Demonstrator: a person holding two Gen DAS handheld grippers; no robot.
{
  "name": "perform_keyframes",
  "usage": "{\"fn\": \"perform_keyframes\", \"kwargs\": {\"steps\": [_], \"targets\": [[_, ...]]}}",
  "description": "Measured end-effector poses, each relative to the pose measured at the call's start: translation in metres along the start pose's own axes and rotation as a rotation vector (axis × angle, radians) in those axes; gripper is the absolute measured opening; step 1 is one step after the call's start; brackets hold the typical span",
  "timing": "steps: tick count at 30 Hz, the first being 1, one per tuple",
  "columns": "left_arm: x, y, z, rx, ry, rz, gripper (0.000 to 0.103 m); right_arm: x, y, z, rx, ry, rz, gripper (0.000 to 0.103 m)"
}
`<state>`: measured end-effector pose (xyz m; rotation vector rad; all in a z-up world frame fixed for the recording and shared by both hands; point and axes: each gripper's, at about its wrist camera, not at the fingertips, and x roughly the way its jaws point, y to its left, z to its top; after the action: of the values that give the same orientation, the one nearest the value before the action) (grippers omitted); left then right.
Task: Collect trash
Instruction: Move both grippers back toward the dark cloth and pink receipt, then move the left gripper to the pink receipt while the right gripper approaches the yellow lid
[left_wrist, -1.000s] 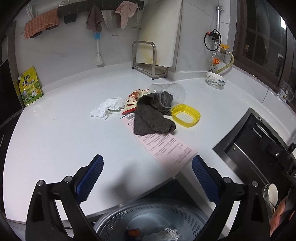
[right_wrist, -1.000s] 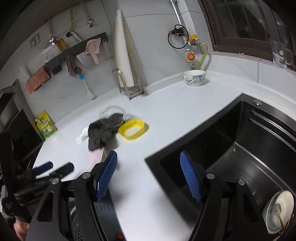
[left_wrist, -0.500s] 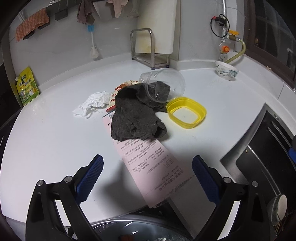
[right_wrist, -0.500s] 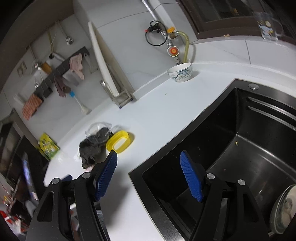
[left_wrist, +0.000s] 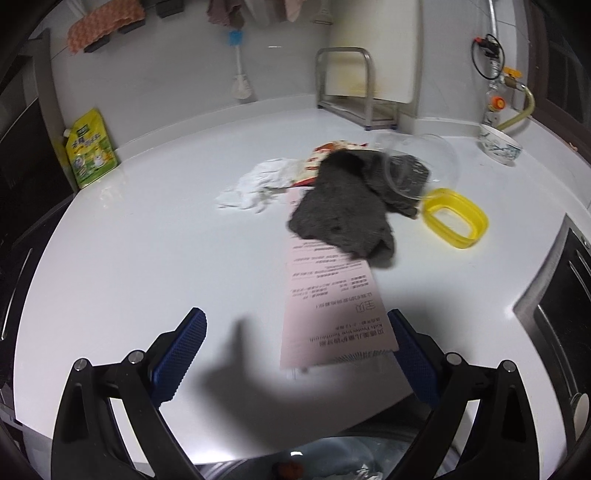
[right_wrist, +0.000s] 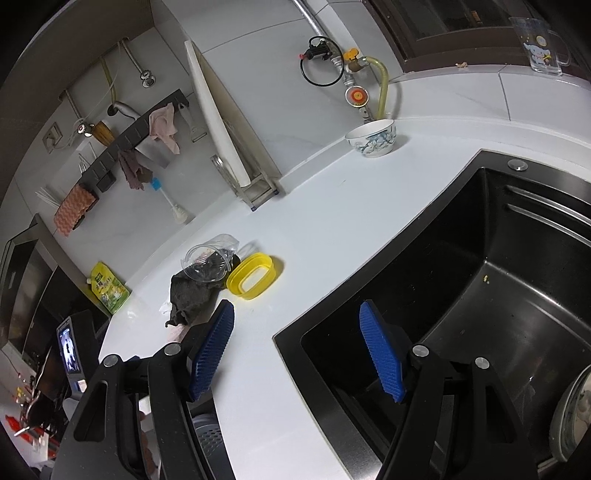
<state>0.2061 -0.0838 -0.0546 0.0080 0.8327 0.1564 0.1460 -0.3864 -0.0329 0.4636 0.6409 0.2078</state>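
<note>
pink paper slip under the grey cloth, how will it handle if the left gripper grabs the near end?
The pink paper slip looks thin and flat, so probably floppy and hard to pinch off the counter. The grey cloth covers its far end, so pulling may drag the cloth or tear the slip.

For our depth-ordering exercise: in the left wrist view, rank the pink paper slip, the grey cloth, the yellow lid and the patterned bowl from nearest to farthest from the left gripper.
1. Pink paper slip: between the left gripper's fingers.
2. Grey cloth: centre, on the slip's far end.
3. Yellow lid: right of the cloth.
4. Patterned bowl: far right corner.
</note>
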Motion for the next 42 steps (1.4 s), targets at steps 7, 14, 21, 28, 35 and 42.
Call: {"fn": "perform_keyframes", "kwargs": {"steps": [7,14,21,28,35,42], "targets": [[0.001,0.05,0.002,-0.039,0.0,0.057,0.095,0.007,0.005,-0.004,-0.013,0.018,0.011,0.068],[-0.006,0.072,0.005,-0.009,0.0,0.012,0.095,0.014,0.014,-0.006,-0.043,0.041,0.029,0.068],[-0.029,0.058,0.006,0.05,-0.017,-0.103,0.095,0.022,0.033,-0.007,-0.084,0.063,0.03,0.068],[-0.031,0.044,0.017,0.097,-0.034,-0.152,0.096,0.034,0.042,-0.003,-0.09,0.081,0.041,0.068],[0.012,0.034,0.034,0.128,0.031,-0.127,0.096,0.051,0.053,0.0,-0.108,0.106,0.048,0.068],[0.047,0.035,0.041,0.14,0.104,-0.108,0.096,0.074,0.059,0.004,-0.123,0.143,0.027,0.068]]}}
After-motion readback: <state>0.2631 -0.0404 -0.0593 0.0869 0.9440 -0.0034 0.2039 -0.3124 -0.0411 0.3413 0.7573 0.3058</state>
